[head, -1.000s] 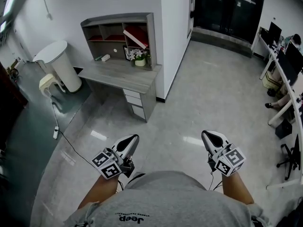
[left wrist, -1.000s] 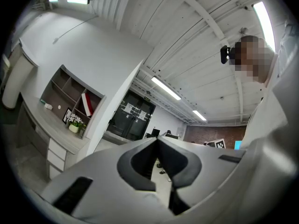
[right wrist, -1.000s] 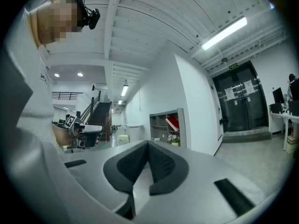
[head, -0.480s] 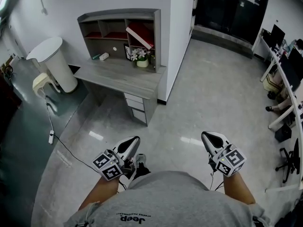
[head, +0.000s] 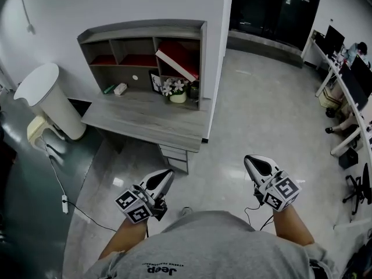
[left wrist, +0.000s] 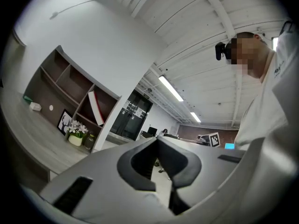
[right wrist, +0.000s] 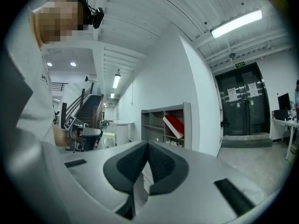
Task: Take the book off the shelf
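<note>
Shelf (head: 145, 29) stands on the bench (head: 145, 118) against the white wall. A white bin (head: 43, 97) and stool (head: 39, 131) sit left of the bench, and a cable (head: 61, 185) lies on the floor.

Under the book (head: 177, 61), on the bench, stand a flower pot (head: 177, 96) and a picture frame (head: 156, 83).

The book is in the right-hand compartment, tilted. Its long axis runs diagonally, top end up-left, bottom end down-right toward the side wall, red cover uppermost.

Left claw (head: 165, 174) and right claw (head: 251, 161) are both clenched on nothing, held low by the person's torso, well apart from the shelf.
</note>
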### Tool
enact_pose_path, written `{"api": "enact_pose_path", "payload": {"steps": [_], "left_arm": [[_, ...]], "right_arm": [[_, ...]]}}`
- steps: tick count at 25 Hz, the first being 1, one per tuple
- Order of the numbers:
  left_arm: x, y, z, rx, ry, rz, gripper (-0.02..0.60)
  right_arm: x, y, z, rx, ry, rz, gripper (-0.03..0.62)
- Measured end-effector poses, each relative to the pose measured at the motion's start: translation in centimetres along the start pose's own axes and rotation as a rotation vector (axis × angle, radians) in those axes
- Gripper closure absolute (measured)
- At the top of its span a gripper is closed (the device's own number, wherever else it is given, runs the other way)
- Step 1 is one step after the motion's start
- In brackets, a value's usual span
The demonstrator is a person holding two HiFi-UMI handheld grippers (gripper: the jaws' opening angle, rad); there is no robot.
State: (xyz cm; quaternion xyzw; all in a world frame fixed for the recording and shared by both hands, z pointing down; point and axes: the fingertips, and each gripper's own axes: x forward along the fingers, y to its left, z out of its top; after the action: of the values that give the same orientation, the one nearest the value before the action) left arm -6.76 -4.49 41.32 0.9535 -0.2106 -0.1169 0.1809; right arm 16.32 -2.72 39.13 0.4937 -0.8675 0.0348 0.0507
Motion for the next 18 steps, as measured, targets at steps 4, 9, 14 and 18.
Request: {"api": "enact_pose_path", "payload": {"steps": [4,9,14,18], "left_arm": [[0.2,4.5,1.6,-0.021,0.004,-0.019,0.571],[0.0,8.6,2.5,-0.036,0.005,-0.029,0.571],[0.4,11.9,2.9,-0.056,0.002,-0.011,0.571],[2.3,14.2,3.7,-0.049,0.006,0.003,0.571]], "right_arm": [[5.0,-0.5,1.4,-0.014,0.008,-0.023,0.586],[9.5,-1.5,2.8,-0.039,0.018,-0.039,0.585],[12.7,-2.8,2.7,-0.041,0.022,-0.031,0.585],[14.3,-5.1,2.6,-0.051,0.021,-0.025,0.585]]}}
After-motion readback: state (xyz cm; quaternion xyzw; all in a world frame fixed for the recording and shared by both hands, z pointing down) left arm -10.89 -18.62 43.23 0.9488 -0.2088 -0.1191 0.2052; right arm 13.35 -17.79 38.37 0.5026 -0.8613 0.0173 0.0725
